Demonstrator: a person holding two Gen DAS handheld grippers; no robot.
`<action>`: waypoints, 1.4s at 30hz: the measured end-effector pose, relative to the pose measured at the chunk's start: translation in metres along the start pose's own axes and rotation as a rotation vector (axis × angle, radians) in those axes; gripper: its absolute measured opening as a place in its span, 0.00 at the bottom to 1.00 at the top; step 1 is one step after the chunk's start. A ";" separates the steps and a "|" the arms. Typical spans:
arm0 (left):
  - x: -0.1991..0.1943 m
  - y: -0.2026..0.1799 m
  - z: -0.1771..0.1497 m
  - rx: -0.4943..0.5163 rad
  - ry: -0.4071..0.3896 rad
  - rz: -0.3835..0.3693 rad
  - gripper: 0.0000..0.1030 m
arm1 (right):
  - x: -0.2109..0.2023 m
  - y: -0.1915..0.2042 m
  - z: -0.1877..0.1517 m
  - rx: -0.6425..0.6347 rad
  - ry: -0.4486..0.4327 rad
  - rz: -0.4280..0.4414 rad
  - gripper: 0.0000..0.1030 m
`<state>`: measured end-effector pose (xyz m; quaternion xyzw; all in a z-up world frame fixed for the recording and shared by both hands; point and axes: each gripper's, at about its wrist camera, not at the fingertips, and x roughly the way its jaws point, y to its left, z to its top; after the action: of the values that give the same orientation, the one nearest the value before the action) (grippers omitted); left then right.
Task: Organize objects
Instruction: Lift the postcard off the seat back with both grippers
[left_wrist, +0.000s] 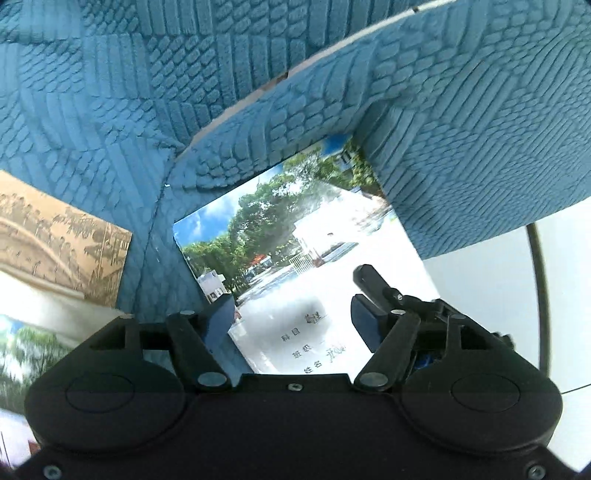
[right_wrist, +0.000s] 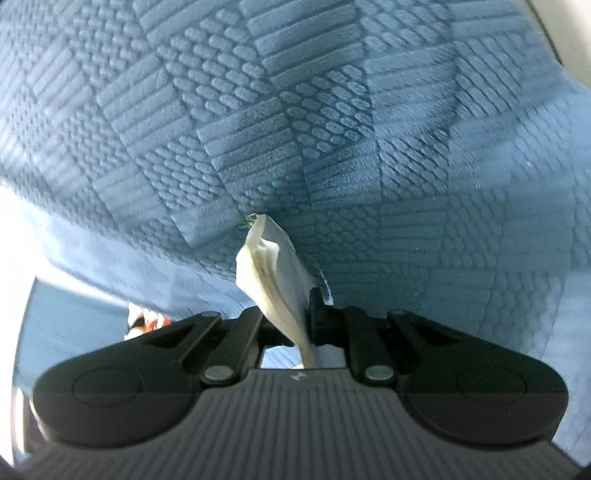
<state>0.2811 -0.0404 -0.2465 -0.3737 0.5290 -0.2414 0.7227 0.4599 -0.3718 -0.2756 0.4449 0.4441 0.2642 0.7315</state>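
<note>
We see one wide blue embossed mat (left_wrist: 110, 92) filling the space ahead of both grippers, its surface pressed into patches of ribs and oval scales. In the left wrist view a fold of it rises ahead and to the right of the left gripper (left_wrist: 293, 317).

Three booklets show in that view. The largest, a notebook (left_wrist: 295, 258) with a glossy cover photo of trees, sky and white buildings and a few lines of printed characters near its lower edge, lies flat under and just ahead of the left gripper, its far corner tucked beneath the mat fold. The left fingers stand well apart above it and nothing is clamped between them; we cannot tell whether the pads touch the cover. To the left lies a tan booklet (left_wrist: 62, 251) with an old-style drawing, and nearer, at the lower left edge, a third cover (left_wrist: 22, 354) with a similar tree photo.

The right gripper (right_wrist: 295, 328) has its fingers pressed together on one thin paper bundle (right_wrist: 273, 273), seen edge-on, white and slightly bent, which sticks out forward towards the mat.
</note>
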 end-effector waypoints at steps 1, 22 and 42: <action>-0.012 0.003 0.001 -0.006 -0.002 -0.006 0.69 | -0.004 -0.001 -0.002 0.019 -0.012 0.001 0.09; 0.008 0.049 -0.054 -0.335 0.096 -0.243 0.74 | -0.055 0.001 -0.033 0.345 -0.204 0.060 0.08; -0.013 0.041 -0.055 -0.337 0.055 -0.204 0.05 | -0.071 -0.012 -0.054 0.252 -0.155 -0.070 0.08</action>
<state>0.2225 -0.0213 -0.2807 -0.5344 0.5407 -0.2316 0.6070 0.3795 -0.4100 -0.2679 0.5363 0.4313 0.1458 0.7107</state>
